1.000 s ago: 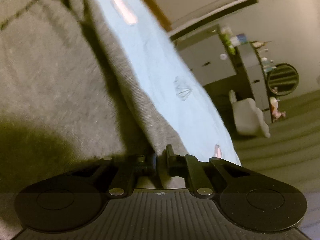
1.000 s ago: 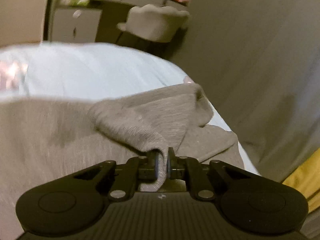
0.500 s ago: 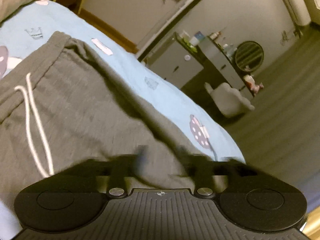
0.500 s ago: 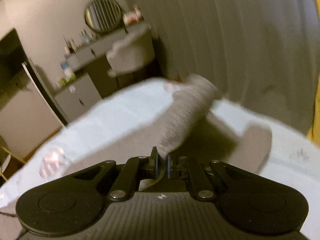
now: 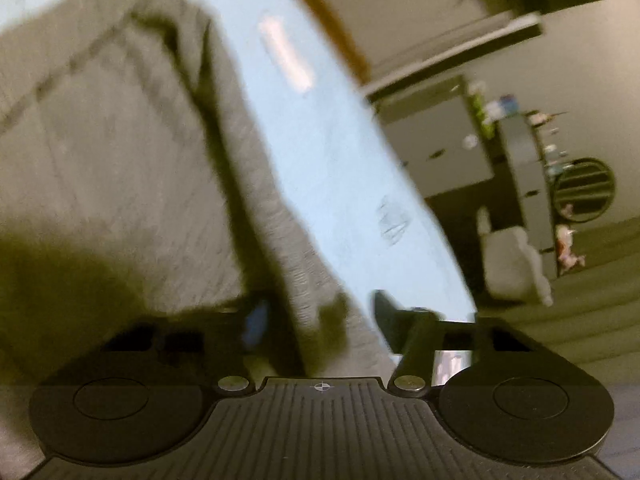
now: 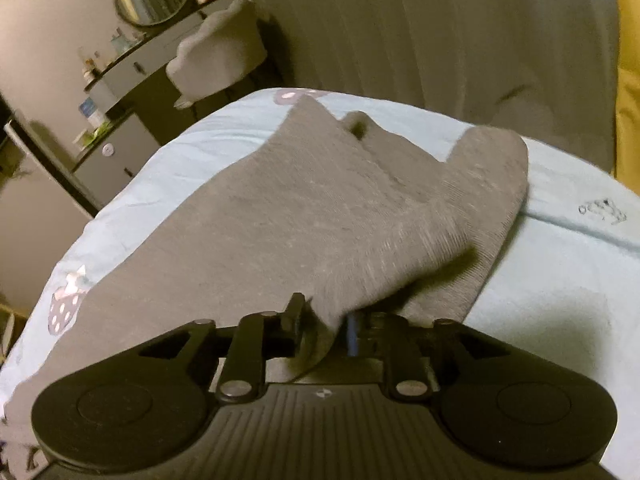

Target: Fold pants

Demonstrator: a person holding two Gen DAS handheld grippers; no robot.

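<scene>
Blue bedsheet underneath. We judge fold just laid: right gripper jaws opening, grey pants slack between; left gripper closing, spread around pants edge. Next: pull clear.

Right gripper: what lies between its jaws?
A fold of the grey pants lies between the jaws of the right gripper, which have just been opening. The right wrist view shows it.

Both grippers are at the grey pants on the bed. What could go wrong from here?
1. The right gripper has just been opening with a fold of the pants between its jaws; pulling away could drag it and undo the fold.
2. The left gripper has been closing on the pants' edge near the bed's side; the blurred view may hide a poor bite.
</scene>
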